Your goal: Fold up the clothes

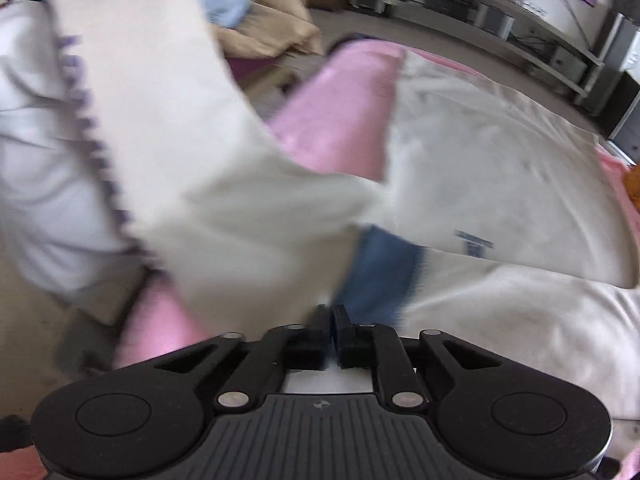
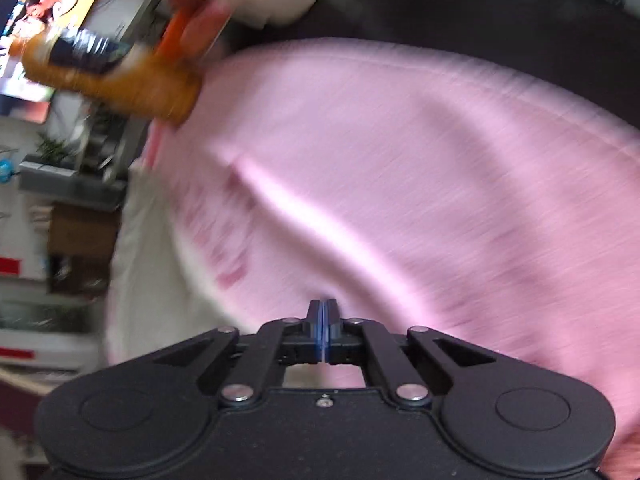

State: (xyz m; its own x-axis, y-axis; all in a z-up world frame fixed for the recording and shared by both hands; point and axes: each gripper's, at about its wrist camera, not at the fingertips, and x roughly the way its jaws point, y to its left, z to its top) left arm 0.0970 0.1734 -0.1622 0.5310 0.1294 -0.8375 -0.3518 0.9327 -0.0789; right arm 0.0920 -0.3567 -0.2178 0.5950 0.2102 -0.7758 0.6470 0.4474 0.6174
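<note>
left gripper: fingers pinched tight on the cream sweatshirt right by its blue cuff, sleeve lifted off the pink sheet | right gripper: fingers closed together, can't tell if it's got any cloth, pink sheet fills its view, all blurry

Cream garment – blue cuff, spread on pink cloth
</note>
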